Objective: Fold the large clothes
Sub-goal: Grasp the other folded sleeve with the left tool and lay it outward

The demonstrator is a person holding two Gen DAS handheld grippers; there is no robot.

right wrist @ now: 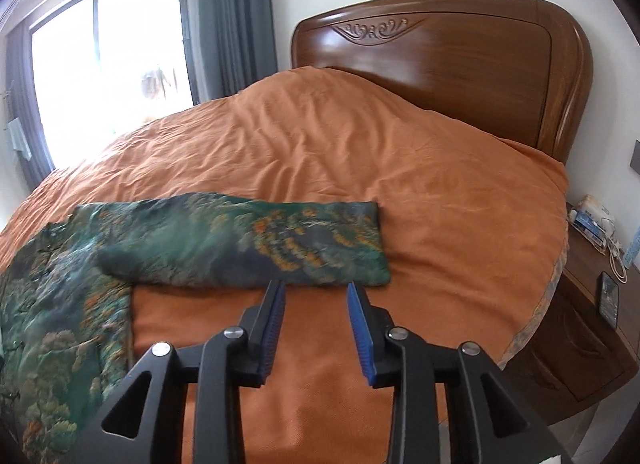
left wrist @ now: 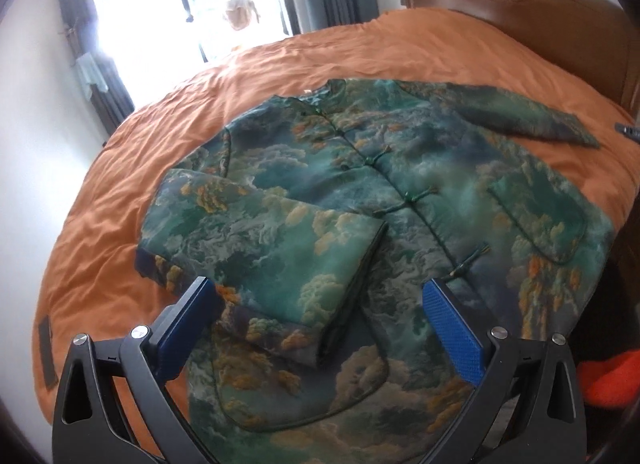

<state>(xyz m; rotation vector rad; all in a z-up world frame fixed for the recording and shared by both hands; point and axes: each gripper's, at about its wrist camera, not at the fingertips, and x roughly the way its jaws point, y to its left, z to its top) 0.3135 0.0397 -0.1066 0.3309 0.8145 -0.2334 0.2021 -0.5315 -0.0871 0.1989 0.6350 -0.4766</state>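
**One sleeve folded in, the other waiting**

From the left wrist view, the green cloud-print jacket (left wrist: 400,192) lies flat and buttoned on the orange bed cover (left wrist: 120,200), collar toward twelve o'clock. Its one sleeve (left wrist: 260,248) is already laid across the chest, cuff pointing to five o'clock, which narrows the body for the next fold. The left gripper (left wrist: 320,296) hangs above that sleeve with its jaws spread wide and nothing between them, apparently free for a new hold. The far sleeve (left wrist: 520,112) lies outstretched at two o'clock.

From the right wrist view, that outstretched sleeve (right wrist: 248,244) runs from nine o'clock to the centre, flat on the cover below the wooden headboard (right wrist: 460,64). The right gripper (right wrist: 316,292) sits just short of the cuff, jaws partly parted and empty, lined up, I judge, to take the cuff edge and carry it inward. A nightstand (right wrist: 592,304) stands at four o'clock
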